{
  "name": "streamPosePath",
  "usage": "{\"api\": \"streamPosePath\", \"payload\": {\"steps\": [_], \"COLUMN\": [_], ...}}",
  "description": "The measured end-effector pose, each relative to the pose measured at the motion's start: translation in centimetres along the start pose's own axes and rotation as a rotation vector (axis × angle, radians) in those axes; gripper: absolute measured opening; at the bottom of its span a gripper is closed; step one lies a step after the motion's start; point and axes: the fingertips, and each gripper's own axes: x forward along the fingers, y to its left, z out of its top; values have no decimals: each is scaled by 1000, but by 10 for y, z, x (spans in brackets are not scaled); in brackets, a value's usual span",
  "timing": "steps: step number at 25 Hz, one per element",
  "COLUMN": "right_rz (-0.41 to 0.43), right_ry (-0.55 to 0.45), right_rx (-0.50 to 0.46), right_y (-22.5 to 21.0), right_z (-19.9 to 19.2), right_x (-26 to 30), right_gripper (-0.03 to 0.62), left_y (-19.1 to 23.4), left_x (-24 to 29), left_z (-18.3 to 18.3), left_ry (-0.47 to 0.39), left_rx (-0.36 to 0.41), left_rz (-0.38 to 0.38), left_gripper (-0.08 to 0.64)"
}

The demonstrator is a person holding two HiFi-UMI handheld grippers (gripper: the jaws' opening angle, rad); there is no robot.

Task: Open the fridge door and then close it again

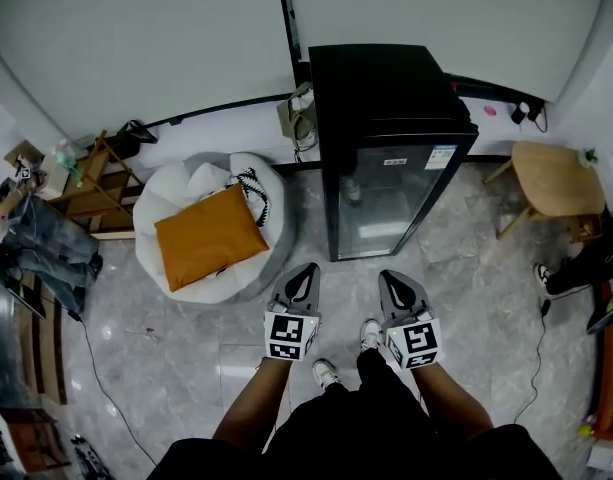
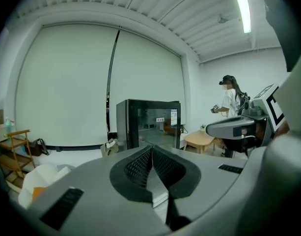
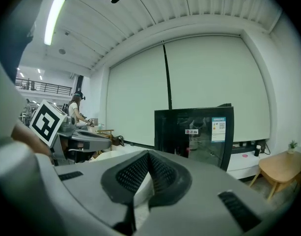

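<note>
**Me:** As the jaws of my left gripper (image 2: 151, 149) sat pressed together with nothing between them, my right gripper (image 3: 148, 154) matched it: pads closed tip to tip, and empty too.

**Booth:** So neither one was on the door?

**Me:** Neither! Both hung side by side in front of me, noses aimed ahead at the fridge (image 1: 391, 118). A strip of bare floor (image 1: 186, 348) lay between the tips and the cabinet, so there was no contact at all.

**Booth:** Where did the fridge stand?

**Me:** It was black and upright, with its back to the pale wall (image 1: 136, 38) and its glass door (image 1: 384, 208) facing me. A white beanbag (image 1: 186, 193) carrying an orange cushion (image 1: 208, 236) sat just to its left, and a small wooden table (image 1: 556, 178) was off to its right. The door lay flush with the cabinet, shut as far as all three views showed.

**Booth:** And the score?

**Me:** By my reckoning, nothing on the board. The door hadn't been opened, so both the opening and the closing were left to do. I judged this to be the approach. I'd need to get nearer, part one pair of jaws and catch the door's edge. I couldn't make out a handle from there. Then I'd swing the door out and push it home.
</note>
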Motion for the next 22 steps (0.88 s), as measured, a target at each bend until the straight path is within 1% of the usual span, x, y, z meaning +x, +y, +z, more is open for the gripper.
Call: {"api": "streamPosePath", "payload": {"steps": [4,8,13,20,21,22], "right_rz": [34,61,87,108,109,110], "right_ry": [29,61,81,82,81,80], "right_rx": [9,14,20,31,34,38], "right_y": [-14,-30,-45,-57,-58,-60], "right_z": [-8,-16,-24,-29,-29,-30], "right_x": [20,35,58,84,87,90], "right_gripper": [15,15,15,15,15,15], "left_y": [9,20,36,50,52,53], "left_x": [26,49,76,110,115,120], "left_z": [-1,3,0,1,1,1], "left_ry": [30,32,69,60,58,58], "left_rx": [1,-1,18,-14,-20,-23], "left_rz": [14,40,72,71,70,69], "left_gripper": [23,23,25,26,33,84]}}
